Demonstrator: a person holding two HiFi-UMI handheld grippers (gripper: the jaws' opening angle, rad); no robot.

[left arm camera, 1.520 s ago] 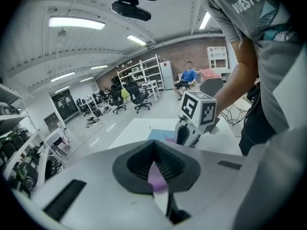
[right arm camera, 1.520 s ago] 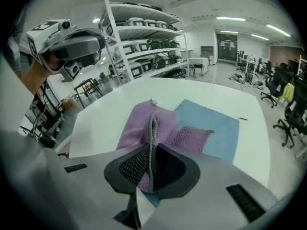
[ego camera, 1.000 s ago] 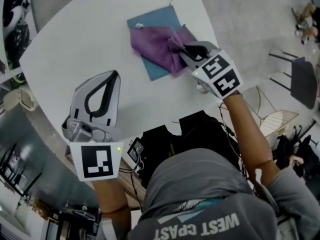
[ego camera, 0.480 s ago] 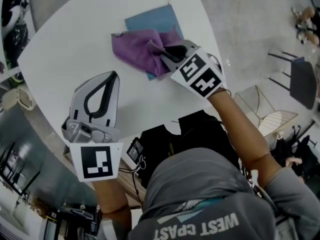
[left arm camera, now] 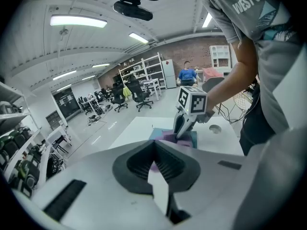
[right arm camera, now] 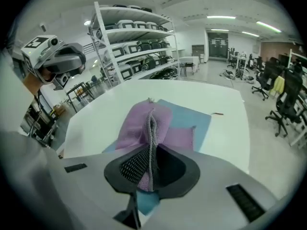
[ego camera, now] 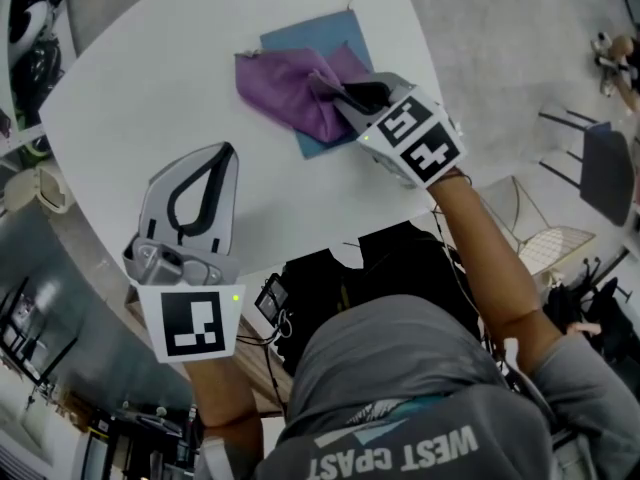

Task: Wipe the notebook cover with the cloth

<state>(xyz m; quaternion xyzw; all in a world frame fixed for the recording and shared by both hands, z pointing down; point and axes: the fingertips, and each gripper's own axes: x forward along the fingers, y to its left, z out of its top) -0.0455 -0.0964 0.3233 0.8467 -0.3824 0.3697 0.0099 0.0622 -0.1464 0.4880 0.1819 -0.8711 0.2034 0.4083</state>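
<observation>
Nearest the person, the left gripper lies on the white table. Its grey plastic jaws curve into a closed loop, the ribbed black pads meet at the tips, and nothing is between them.

Further out, the right gripper is clenched on the cloth. A ridge of the soft, woven purple fabric stands pinched upright between the textured pads, as the right gripper view confirms. The rest of the cloth spreads in loose folds ahead of and to the left of the jaws.

The cloth lies on the notebook, a flat rectangle with a smooth blue cover, directly beneath the gripper tips. The notebook's far portion and near corner are uncovered. It sits flat on the table's far side, well apart from the left gripper.
</observation>
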